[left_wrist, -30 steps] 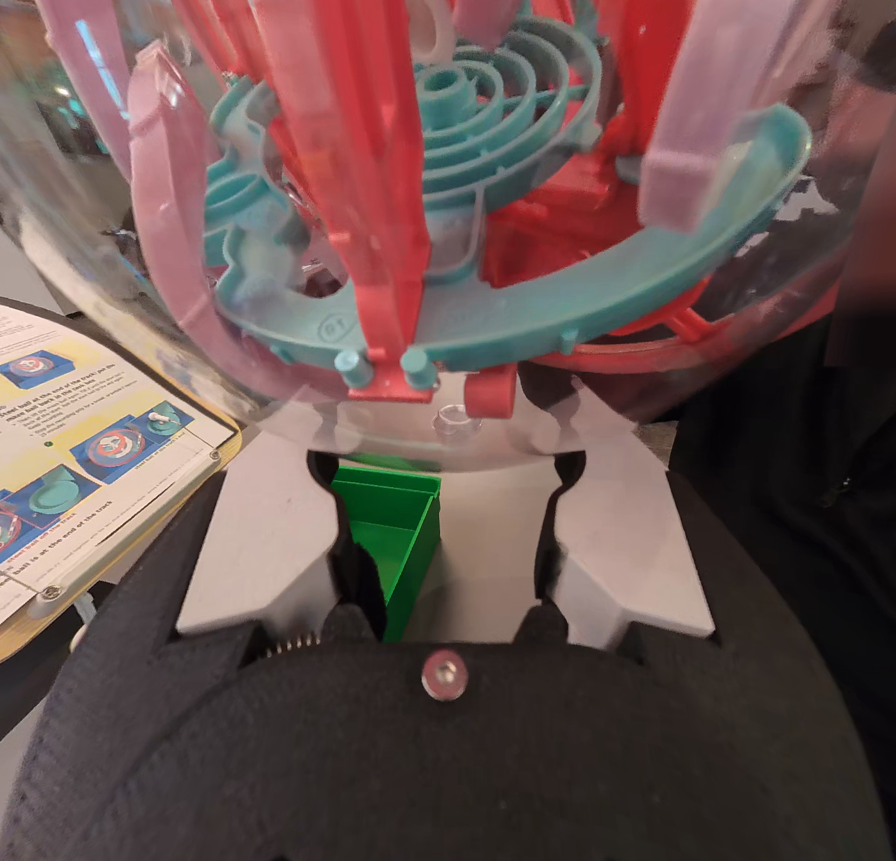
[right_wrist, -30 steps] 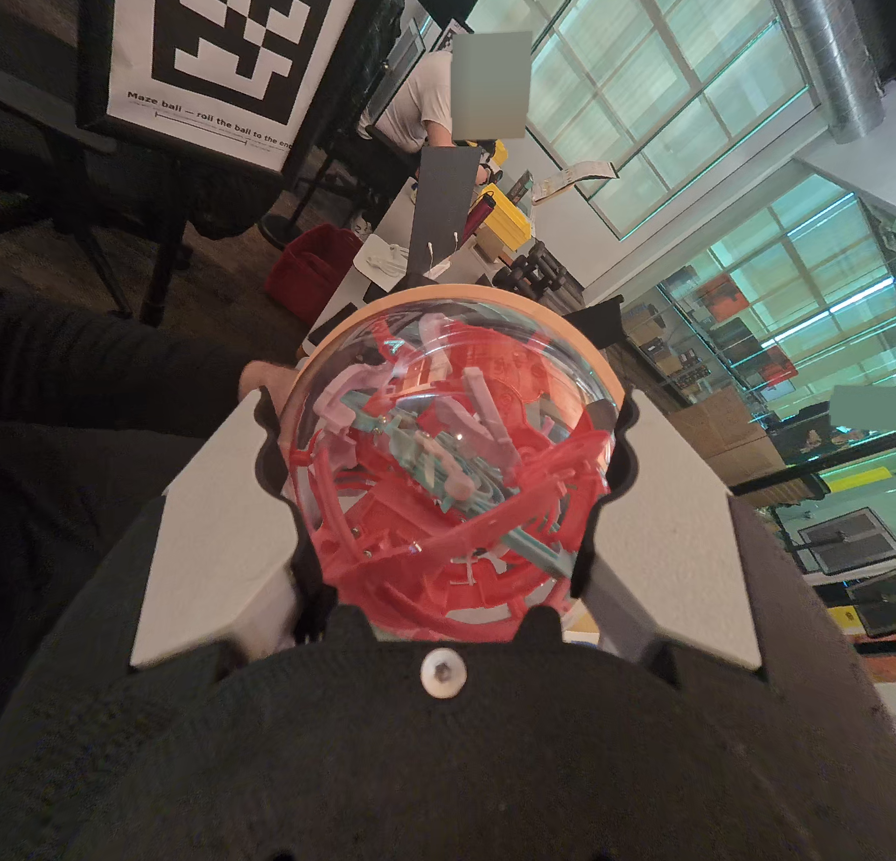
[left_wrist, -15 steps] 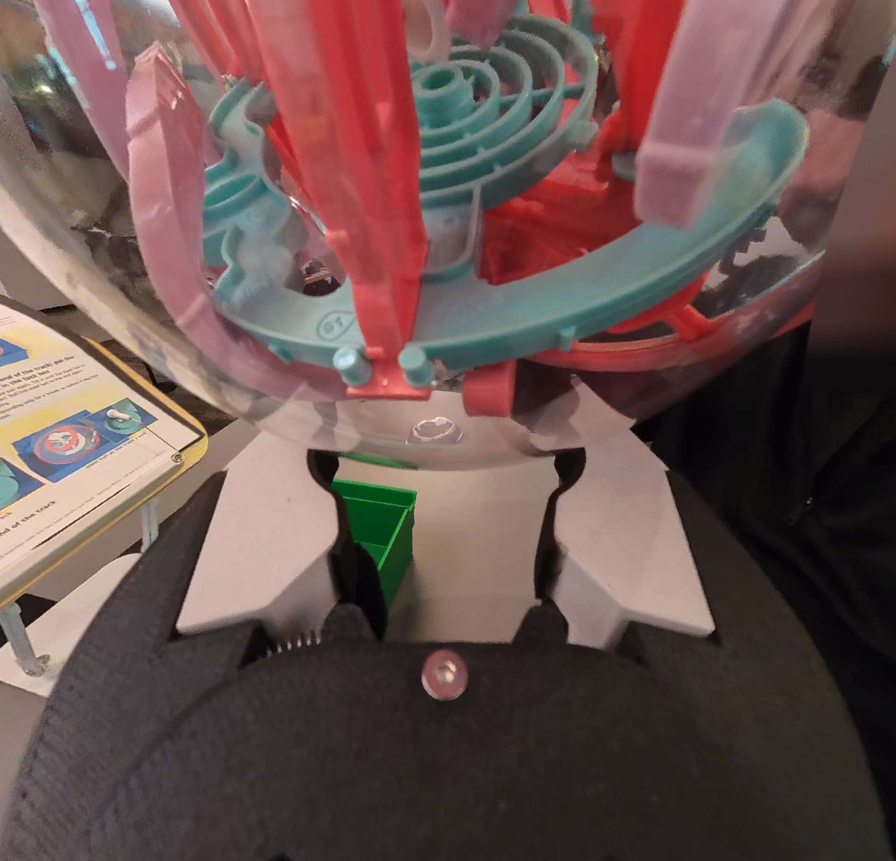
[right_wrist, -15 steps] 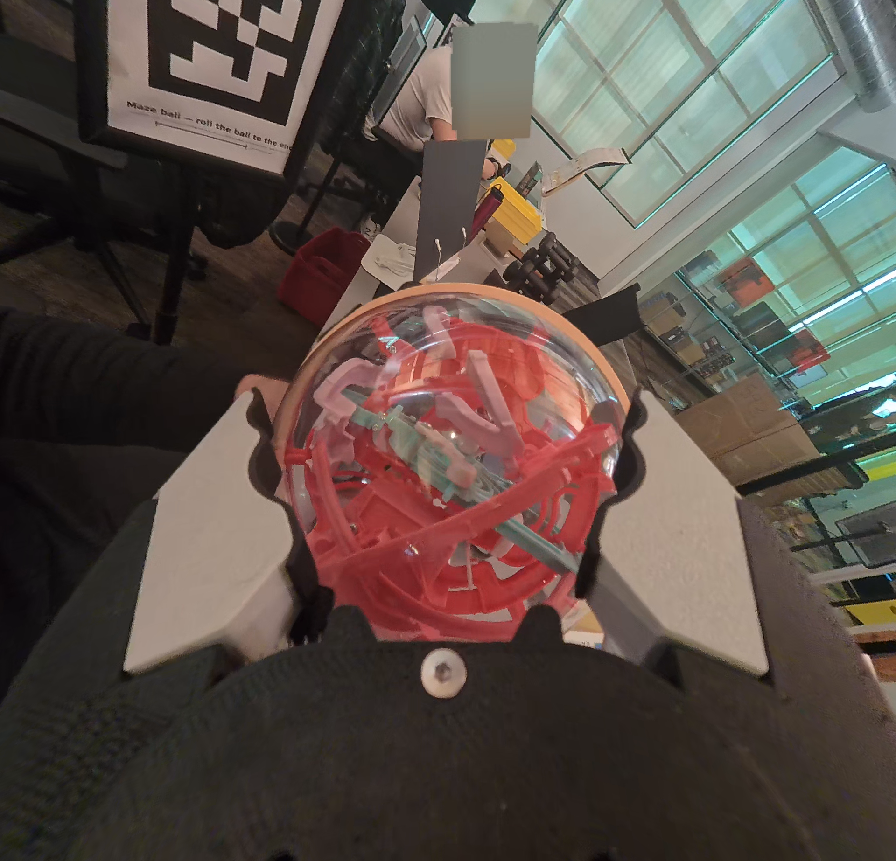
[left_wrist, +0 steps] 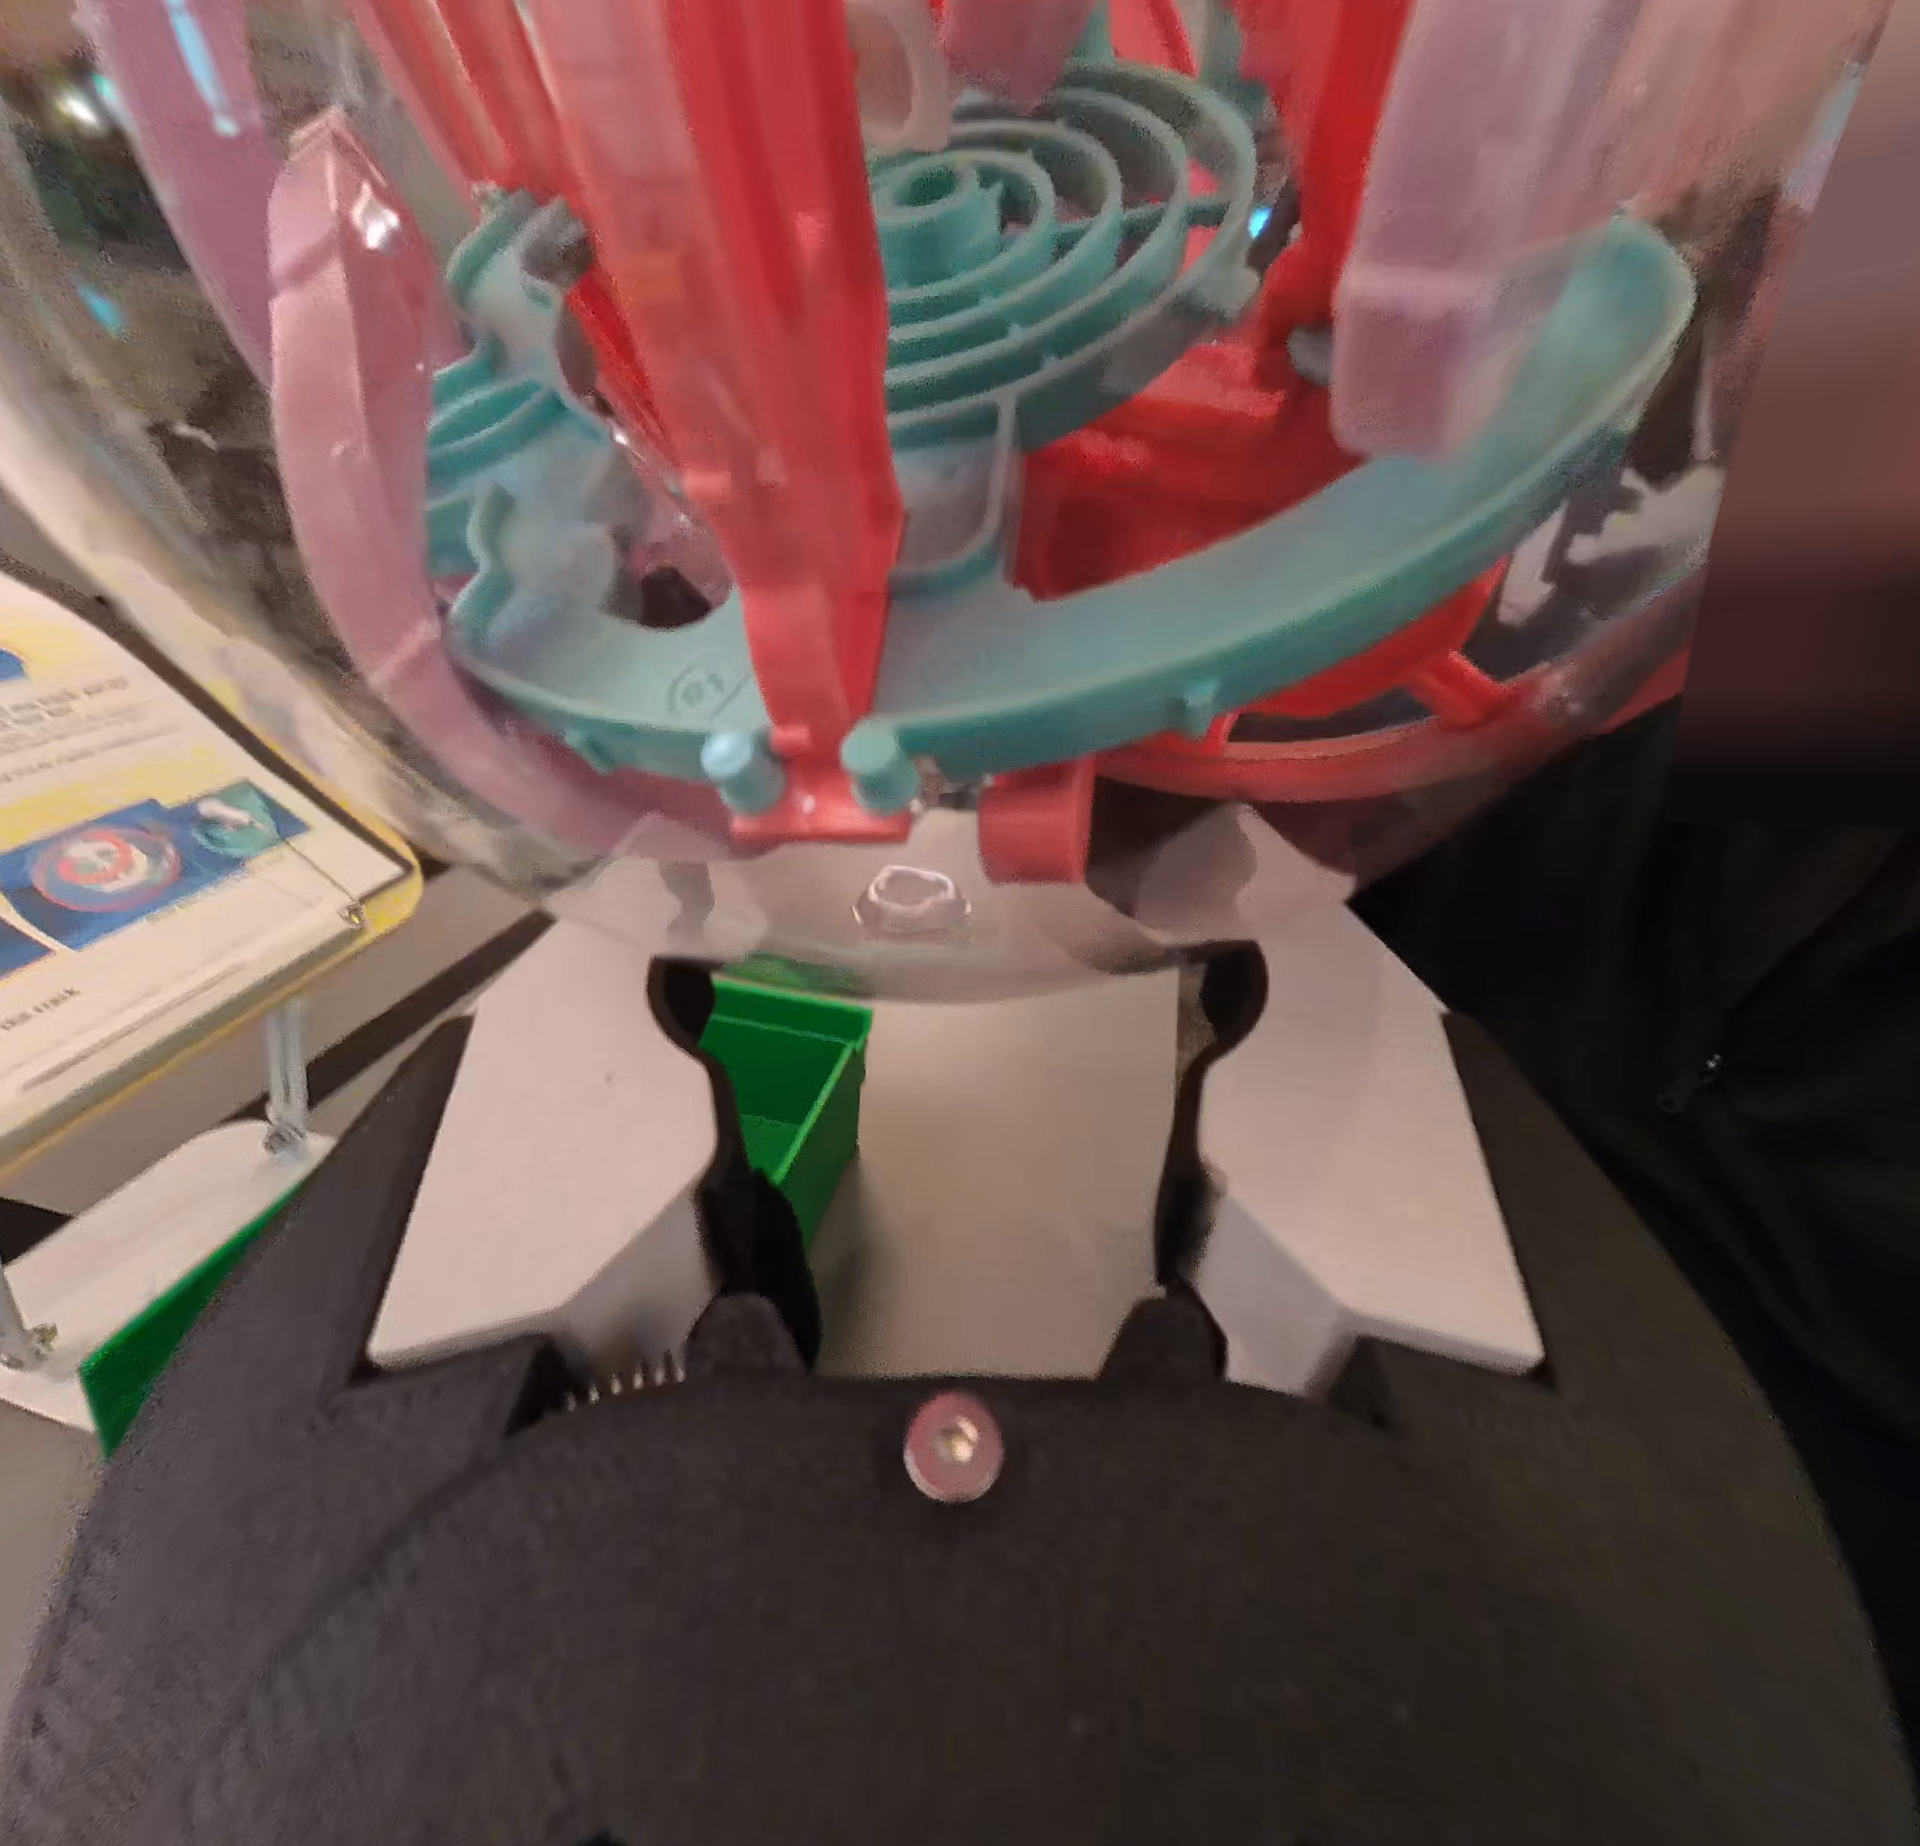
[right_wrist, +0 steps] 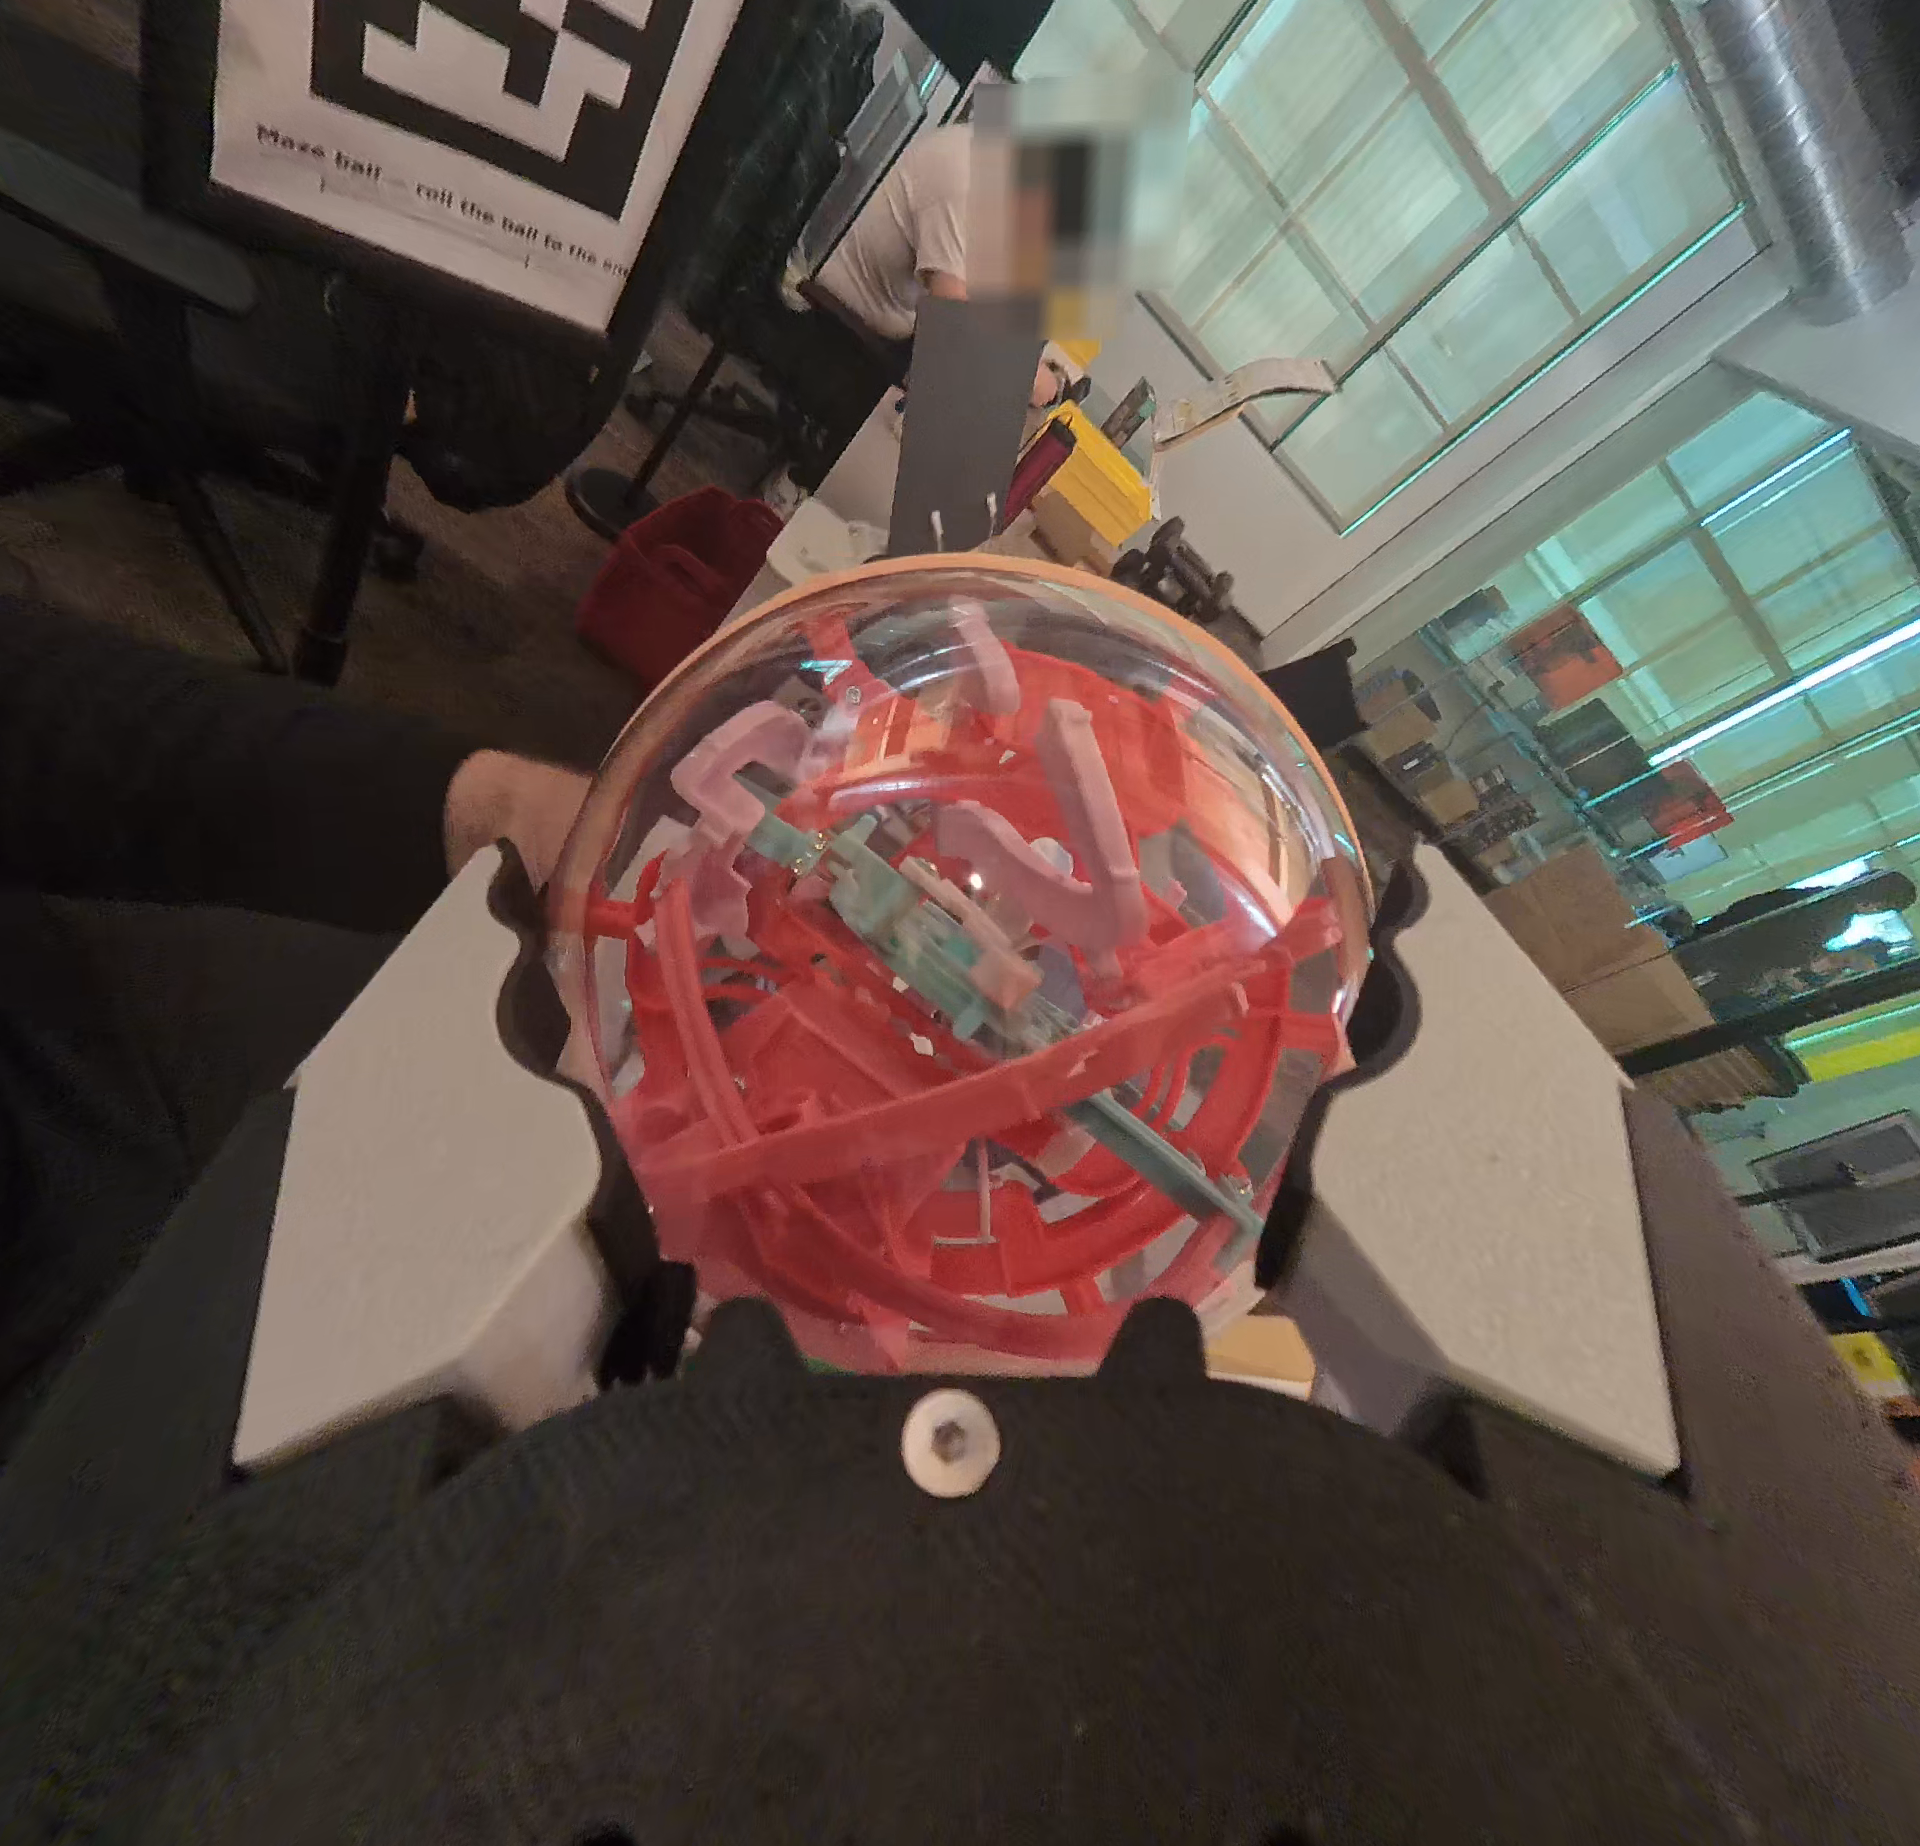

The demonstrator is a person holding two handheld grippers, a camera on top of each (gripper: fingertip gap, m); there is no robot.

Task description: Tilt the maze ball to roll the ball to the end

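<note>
One maze ball (right_wrist: 961,975) is sitting between the right gripper (right_wrist: 961,949), its two white fingers (right_wrist: 436,1121) pressing the clear shell on both sides — grasping it, lifted off the surface. The left gripper (left_wrist: 935,975) is spread wide, its fingers (left_wrist: 566,1121) under the sphere (left_wrist: 935,394), clasping nothing. Only the left wrist view is showing one green bin (left_wrist: 800,1069) and one instruction card (left_wrist: 156,861); the card is sitting farther left than before.

instruction card (left_wrist: 156,861) slid left — green bin (left_wrist: 800,1079) narrower, shifted
</note>
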